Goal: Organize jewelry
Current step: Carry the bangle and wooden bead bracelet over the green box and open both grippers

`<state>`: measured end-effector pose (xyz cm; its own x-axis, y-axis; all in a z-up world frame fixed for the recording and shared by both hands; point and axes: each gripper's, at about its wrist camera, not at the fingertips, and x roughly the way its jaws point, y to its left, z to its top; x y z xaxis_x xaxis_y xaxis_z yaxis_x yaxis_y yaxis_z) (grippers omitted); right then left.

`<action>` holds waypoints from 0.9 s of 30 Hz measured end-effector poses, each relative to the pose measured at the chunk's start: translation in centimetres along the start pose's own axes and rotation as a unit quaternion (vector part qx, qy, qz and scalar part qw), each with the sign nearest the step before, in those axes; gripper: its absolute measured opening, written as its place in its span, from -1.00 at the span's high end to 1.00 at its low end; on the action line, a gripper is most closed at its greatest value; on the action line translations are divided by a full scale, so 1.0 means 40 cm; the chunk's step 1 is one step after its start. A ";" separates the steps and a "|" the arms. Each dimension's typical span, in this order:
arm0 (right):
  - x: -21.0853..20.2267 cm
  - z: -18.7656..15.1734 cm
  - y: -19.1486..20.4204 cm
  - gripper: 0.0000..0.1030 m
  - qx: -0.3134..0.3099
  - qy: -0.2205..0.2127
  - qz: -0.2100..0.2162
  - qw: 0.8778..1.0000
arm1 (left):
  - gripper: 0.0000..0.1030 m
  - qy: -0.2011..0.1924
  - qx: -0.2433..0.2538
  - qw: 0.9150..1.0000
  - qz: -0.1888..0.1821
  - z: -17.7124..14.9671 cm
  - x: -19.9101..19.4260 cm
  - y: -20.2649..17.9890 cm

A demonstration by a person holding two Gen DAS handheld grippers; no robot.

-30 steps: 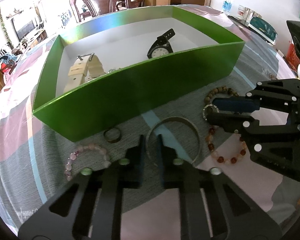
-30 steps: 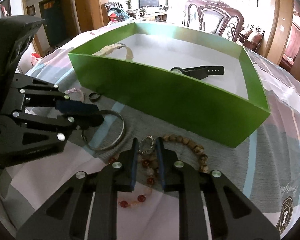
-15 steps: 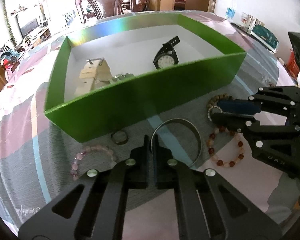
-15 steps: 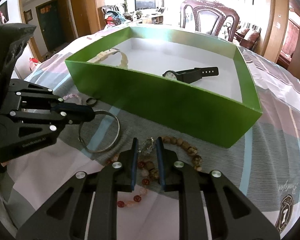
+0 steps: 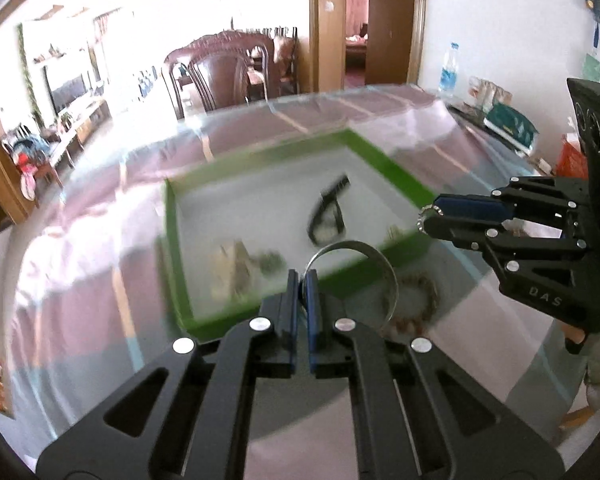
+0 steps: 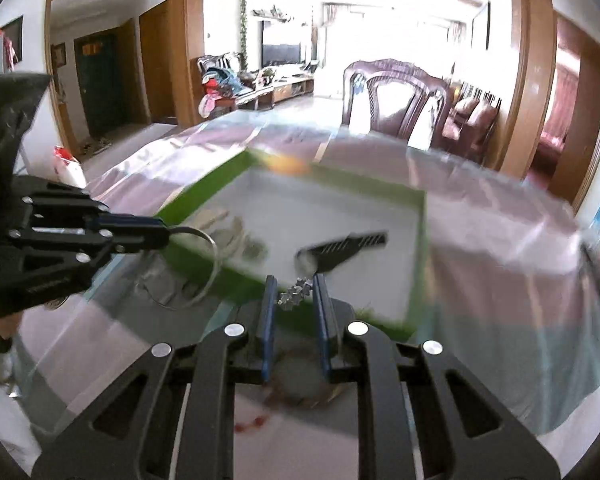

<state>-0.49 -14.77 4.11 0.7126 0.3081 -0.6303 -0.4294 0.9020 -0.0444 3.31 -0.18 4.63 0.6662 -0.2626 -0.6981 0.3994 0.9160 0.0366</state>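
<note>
My left gripper [image 5: 302, 276] is shut on the rim of a thin silver bangle [image 5: 393, 280], which hangs in the air over the near wall of the green box [image 5: 172, 240]. My right gripper [image 6: 294, 292] is shut on a small sparkly ring [image 6: 296, 295], also lifted, just before the green box [image 6: 418, 264]. Each gripper shows in the other's view: the right gripper [image 5: 428, 218] at the right, the left gripper [image 6: 165, 235] with the bangle [image 6: 213, 264] at the left. Inside the box lie a black watch [image 5: 332, 212] and a beige watch [image 5: 228, 268].
A brown bead bracelet [image 5: 424, 296] and a red bead bracelet [image 6: 252, 422] lie on the striped tablecloth [image 5: 80, 300] in front of the box. Dark wooden chairs [image 5: 220, 72] stand beyond the table's far edge. A water bottle [image 5: 448, 70] stands at the back right.
The left jaws closed on the bangle. Both grippers then rose from the table, lifting bangle and ring, and now look down into the box from higher up. The picture is motion-blurred.
</note>
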 end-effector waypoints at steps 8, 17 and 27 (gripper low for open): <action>0.218 0.024 -0.093 0.64 0.067 0.072 -0.008 0.995 | 0.90 0.025 -0.050 0.998 0.028 0.106 0.149 0.067; 0.111 -0.040 -0.085 0.10 0.080 0.060 0.008 0.995 | 0.14 0.041 -0.074 0.996 0.018 0.059 0.170 0.102; 0.097 -0.148 -0.049 0.10 0.061 0.095 0.040 0.993 | -0.10 0.088 -0.035 0.995 0.015 -0.122 0.096 0.083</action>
<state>-0.16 -17.14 -2.84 0.5562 0.3275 -0.7638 -0.4011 0.9107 0.0984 4.13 3.33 -1.44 0.5533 -0.1829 -0.8126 0.3325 0.9430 0.0142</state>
